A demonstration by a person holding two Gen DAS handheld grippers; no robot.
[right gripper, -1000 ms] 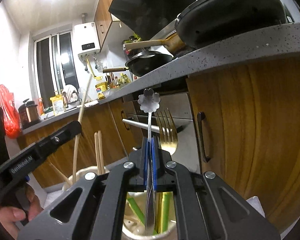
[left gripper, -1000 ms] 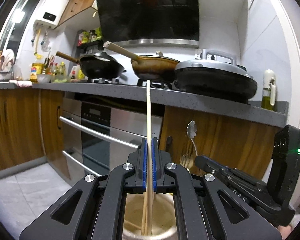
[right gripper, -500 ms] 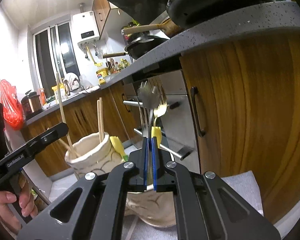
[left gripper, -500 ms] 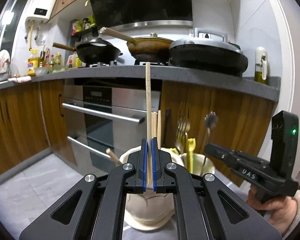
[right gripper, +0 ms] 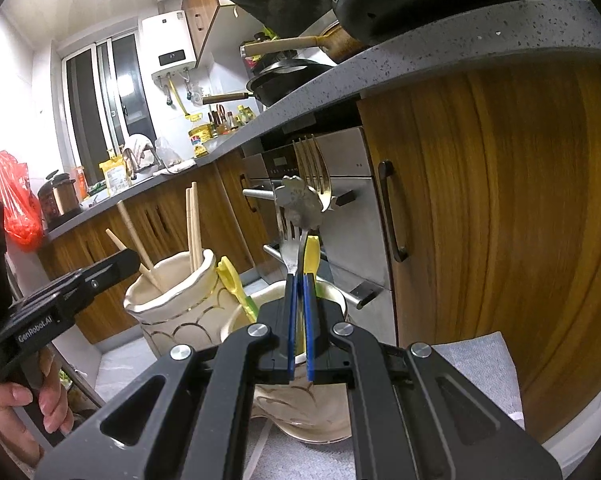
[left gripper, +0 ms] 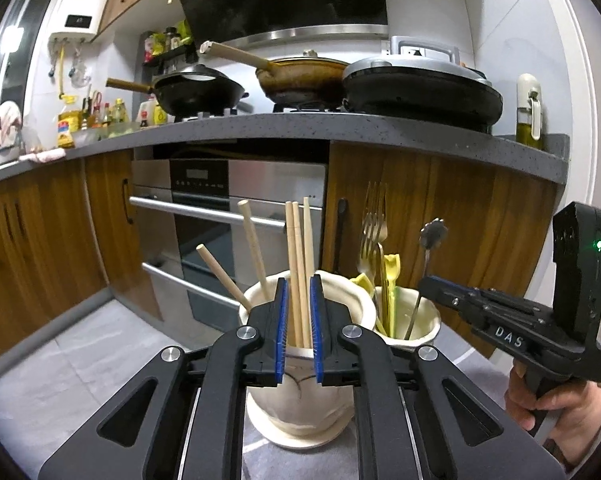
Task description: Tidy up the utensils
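My left gripper (left gripper: pixel 298 280) sits at the rim of a cream ceramic holder (left gripper: pixel 300 400). Its jaws are opening, and the wooden chopsticks (left gripper: pixel 298 248) standing in the holder rise between the blue pads without touching them. More chopsticks (left gripper: pixel 254 240) lean to the left in the same holder. My right gripper (right gripper: pixel 299 276) is shut on the thin stem of a flower-ended metal spoon (right gripper: pixel 300 200). The spoon stands in the second cream cup (right gripper: pixel 240 316) with forks (right gripper: pixel 312 164) and yellow utensils (right gripper: pixel 312 252). From the left wrist view, the right gripper (left gripper: pixel 422 280) reaches that cup (left gripper: pixel 416 320).
Both holders stand on a grey cloth (left gripper: pixel 80 380) in front of a steel oven (left gripper: pixel 228 200) and wooden cabinet doors (right gripper: pixel 500 200). Above, a grey countertop (left gripper: pixel 380 128) carries pans. A person's hand (left gripper: pixel 548 404) grips the right handle.
Both grippers came lower and the holders now show in front of them. The long chopstick slid down level with the others and the left jaws parted. The spoon went down into the cup.
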